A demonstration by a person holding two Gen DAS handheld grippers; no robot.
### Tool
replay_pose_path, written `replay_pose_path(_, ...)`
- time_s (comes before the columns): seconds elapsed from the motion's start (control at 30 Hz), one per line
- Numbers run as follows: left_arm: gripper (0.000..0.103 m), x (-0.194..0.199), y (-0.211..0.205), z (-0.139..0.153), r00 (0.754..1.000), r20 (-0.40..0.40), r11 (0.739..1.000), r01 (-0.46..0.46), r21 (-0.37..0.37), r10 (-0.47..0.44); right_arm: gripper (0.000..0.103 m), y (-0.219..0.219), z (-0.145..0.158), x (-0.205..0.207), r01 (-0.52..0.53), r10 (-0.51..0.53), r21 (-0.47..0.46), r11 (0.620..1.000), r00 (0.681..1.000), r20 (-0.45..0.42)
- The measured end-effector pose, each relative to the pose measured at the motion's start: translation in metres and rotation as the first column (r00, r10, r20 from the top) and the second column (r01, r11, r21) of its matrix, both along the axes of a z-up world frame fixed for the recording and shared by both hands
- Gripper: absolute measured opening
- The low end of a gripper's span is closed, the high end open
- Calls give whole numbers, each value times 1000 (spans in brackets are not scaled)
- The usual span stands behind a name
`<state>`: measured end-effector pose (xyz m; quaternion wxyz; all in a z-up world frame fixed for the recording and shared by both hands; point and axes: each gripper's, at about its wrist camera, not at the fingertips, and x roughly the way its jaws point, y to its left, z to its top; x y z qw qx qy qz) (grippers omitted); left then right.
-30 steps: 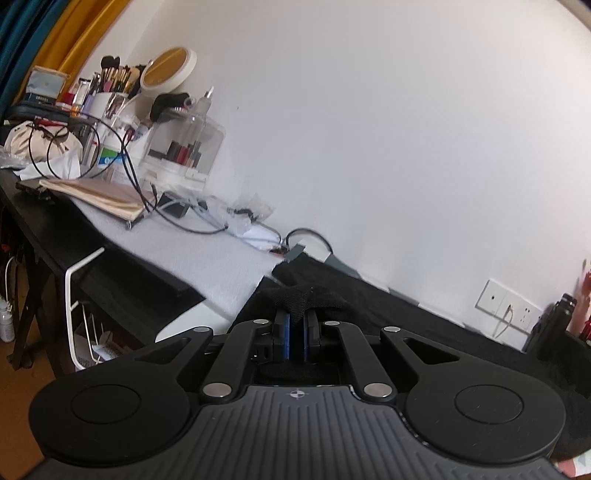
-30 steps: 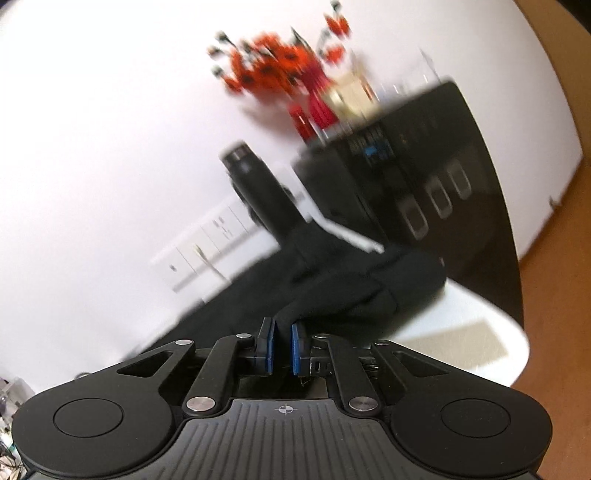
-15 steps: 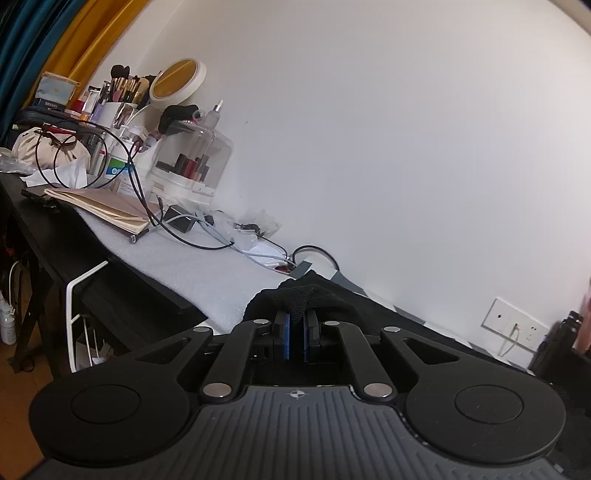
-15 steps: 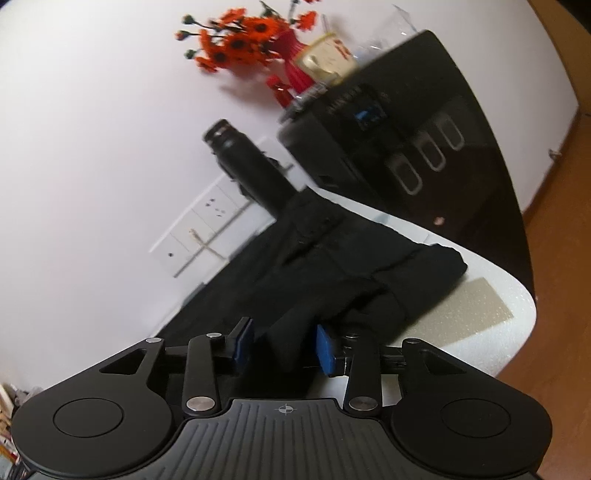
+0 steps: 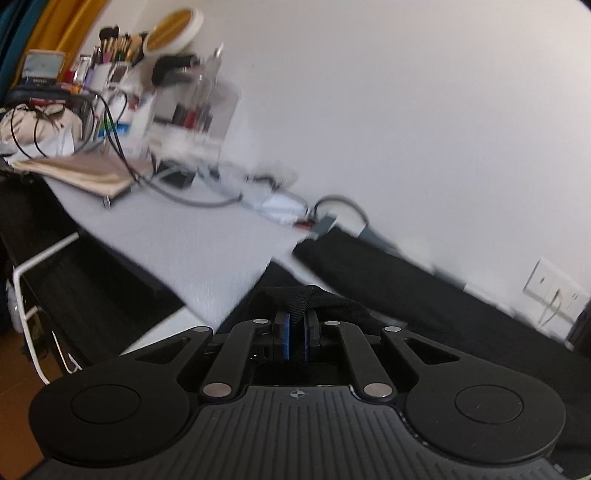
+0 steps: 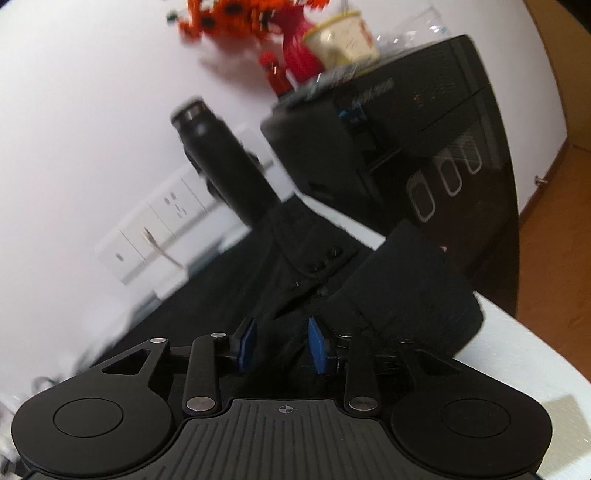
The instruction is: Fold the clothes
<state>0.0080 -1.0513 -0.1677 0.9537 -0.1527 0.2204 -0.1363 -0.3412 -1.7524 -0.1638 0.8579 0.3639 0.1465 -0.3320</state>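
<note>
The black garment [image 5: 424,291] lay spread on the white table [image 5: 192,243], its long axis running along the wall from the clutter end toward the wall sockets [image 5: 554,291]. The left gripper [image 5: 296,334] had its blue fingers [image 5: 284,338] pressed nearly together on a raised fold of the cloth. The right gripper [image 6: 282,345] stood with its fingers [image 6: 317,345] well apart, the fabric between them but unpinched. Only the right view showed the garment's [image 6: 406,291] buttoned end and a folded part near the table's edge [image 6: 517,354], beside a dark bottle [image 6: 225,173], a black cabinet [image 6: 424,147] and blurred orange flowers [image 6: 236,14]. Only the left view showed a notebook [image 5: 85,171] and cosmetics [image 5: 184,110].
</note>
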Motion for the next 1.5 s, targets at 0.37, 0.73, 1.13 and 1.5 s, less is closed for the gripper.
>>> replay_pose_path(0.37, 54, -26, 20, 24, 998, 14, 998, 63, 8, -63, 72, 29, 19, -13, -77, 79, -73, 994, 996, 35)
replay_pose_path(0.73, 63, -39, -11, 45, 974, 3, 974, 225, -21, -225, 72, 44, 26, -38, -168, 168, -72, 983, 986, -10)
replay_pose_path(1.13, 52, -7, -69, 5, 975, -118, 982, 191, 7, -189, 72, 64, 11, 8, -220, 187, -150, 964, 961, -203)
replay_pose_path(1.5, 0, -30, -45, 5, 979, -54, 979, 194, -64, -198, 10, 82, 3, -22, -244, 220, -198, 949, 966, -137)
